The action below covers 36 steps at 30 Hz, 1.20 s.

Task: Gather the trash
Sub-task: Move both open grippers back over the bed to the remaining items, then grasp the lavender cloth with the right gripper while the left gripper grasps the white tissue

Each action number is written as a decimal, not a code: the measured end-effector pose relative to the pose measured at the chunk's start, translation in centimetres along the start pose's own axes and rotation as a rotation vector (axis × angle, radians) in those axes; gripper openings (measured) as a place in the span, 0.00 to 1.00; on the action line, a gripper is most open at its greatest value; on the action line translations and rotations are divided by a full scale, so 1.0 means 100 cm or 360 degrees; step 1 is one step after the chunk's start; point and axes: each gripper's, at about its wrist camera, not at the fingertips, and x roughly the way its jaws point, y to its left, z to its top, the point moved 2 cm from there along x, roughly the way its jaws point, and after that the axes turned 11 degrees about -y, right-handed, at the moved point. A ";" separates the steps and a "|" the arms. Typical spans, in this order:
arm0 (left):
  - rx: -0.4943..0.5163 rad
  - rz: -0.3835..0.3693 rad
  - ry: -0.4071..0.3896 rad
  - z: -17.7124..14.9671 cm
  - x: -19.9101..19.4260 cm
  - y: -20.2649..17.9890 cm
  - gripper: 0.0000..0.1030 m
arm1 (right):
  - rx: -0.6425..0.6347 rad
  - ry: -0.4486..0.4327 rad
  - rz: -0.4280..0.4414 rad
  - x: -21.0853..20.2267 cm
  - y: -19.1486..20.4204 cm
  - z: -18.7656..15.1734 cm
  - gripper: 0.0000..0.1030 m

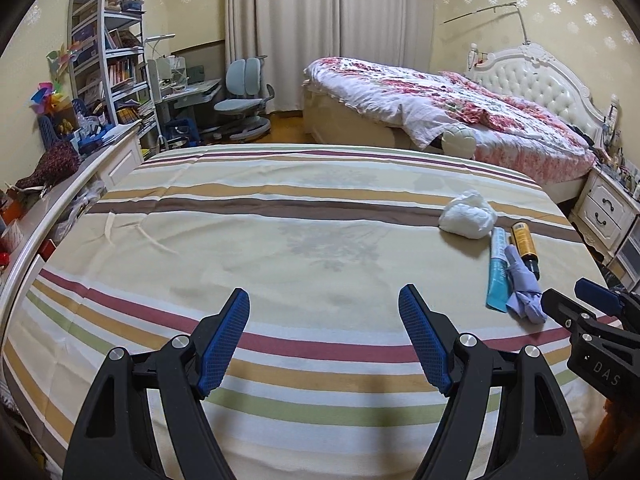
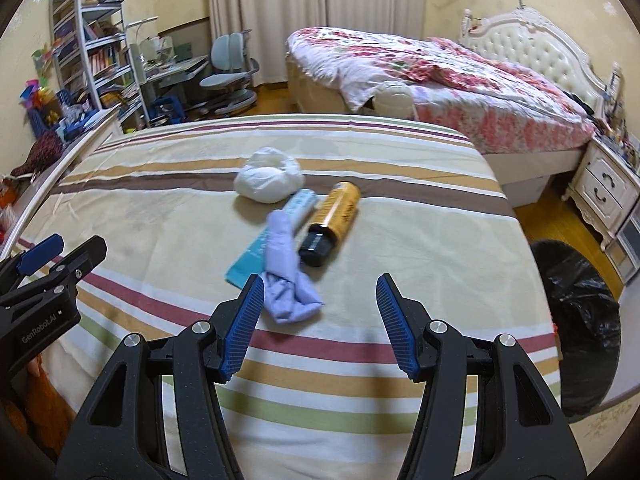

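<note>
While tilted down, both tongs (image 1: 324, 304) (image 2: 320, 292) gape.

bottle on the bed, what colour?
Amber-yellow bottle with a black cap, lying on its side on the striped sheet. Clearest in the right wrist view.

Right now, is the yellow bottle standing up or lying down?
Lying down. The bottle rests on its side on the striped sheet, black cap toward the camera, beside the blue tube.
</note>
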 end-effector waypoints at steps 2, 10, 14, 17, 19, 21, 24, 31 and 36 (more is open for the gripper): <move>-0.0019 0.0015 0.0003 0.000 0.001 0.006 0.73 | -0.0021 0.0015 0.0010 0.004 0.006 0.000 0.55; -0.0045 0.0015 0.0015 -0.002 0.004 0.015 0.73 | -0.0047 0.0108 0.0035 0.017 0.017 -0.004 0.42; -0.0035 0.0010 0.0013 -0.003 0.004 0.014 0.73 | -0.0071 0.0126 0.0035 0.018 0.021 -0.007 0.34; -0.0034 0.0010 0.0012 -0.003 0.004 0.014 0.73 | -0.0074 0.0111 0.0042 0.014 0.024 -0.007 0.34; -0.0030 0.0012 0.0013 -0.003 0.004 0.014 0.73 | -0.0081 0.0099 0.0043 0.010 0.024 -0.007 0.34; -0.0031 0.0010 0.0013 -0.003 0.005 0.014 0.73 | -0.0082 0.0083 0.0047 0.006 0.024 -0.006 0.34; -0.0029 0.0003 0.0013 -0.002 0.005 0.011 0.73 | -0.0085 0.0052 0.0042 -0.003 0.023 -0.004 0.34; -0.0009 -0.0054 0.0012 -0.001 0.006 -0.005 0.73 | -0.0055 -0.0025 -0.0006 -0.018 0.006 0.005 0.34; 0.0020 -0.0114 0.0007 0.002 0.010 -0.021 0.73 | 0.0000 -0.0035 -0.0095 -0.014 -0.020 0.009 0.34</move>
